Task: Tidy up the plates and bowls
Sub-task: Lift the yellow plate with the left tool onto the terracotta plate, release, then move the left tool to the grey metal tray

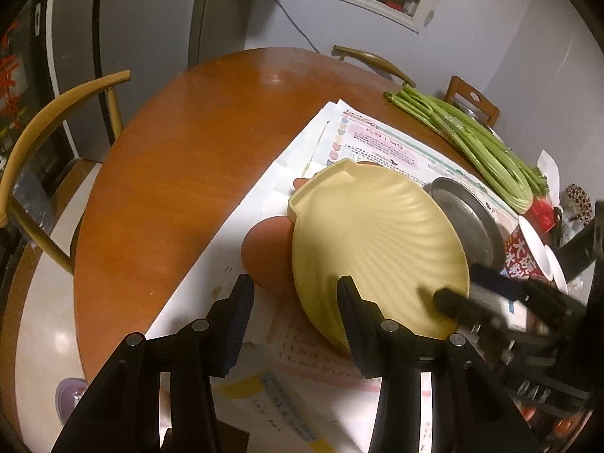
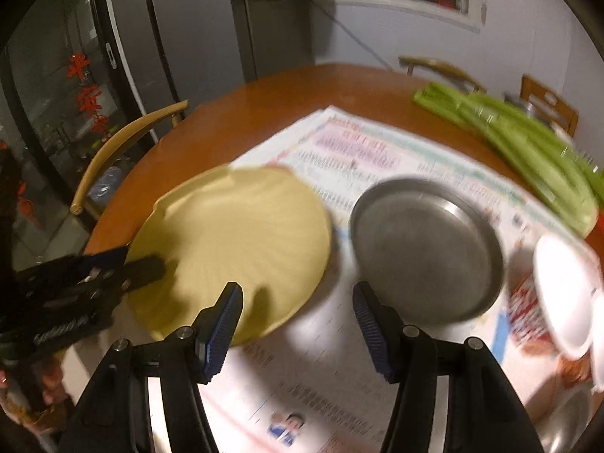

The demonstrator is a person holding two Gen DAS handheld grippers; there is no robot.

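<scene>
A pale yellow shell-shaped plate [image 1: 377,249] [image 2: 230,241] lies tilted on an orange bowl [image 1: 264,256] on the newspapers. My left gripper [image 1: 294,302] is open. Its right finger [image 1: 349,302] lies over the plate's near rim, the left finger stands beside the orange bowl, and neither pad presses. From the right wrist view the left gripper [image 2: 141,262] straddles the plate's left rim. A grey metal plate [image 2: 426,249] [image 1: 464,219] sits to the right of the yellow one. My right gripper [image 2: 296,302] hangs open over the paper between the two plates, holding nothing, and shows blurred in the left view [image 1: 458,287].
Newspapers [image 1: 260,196] cover the near part of the round wooden table [image 1: 188,143]. A white bowl with red print [image 2: 562,294] stands right of the metal plate. Celery stalks [image 1: 475,143] lie at the back right. Wooden chairs [image 1: 49,132] ring the table.
</scene>
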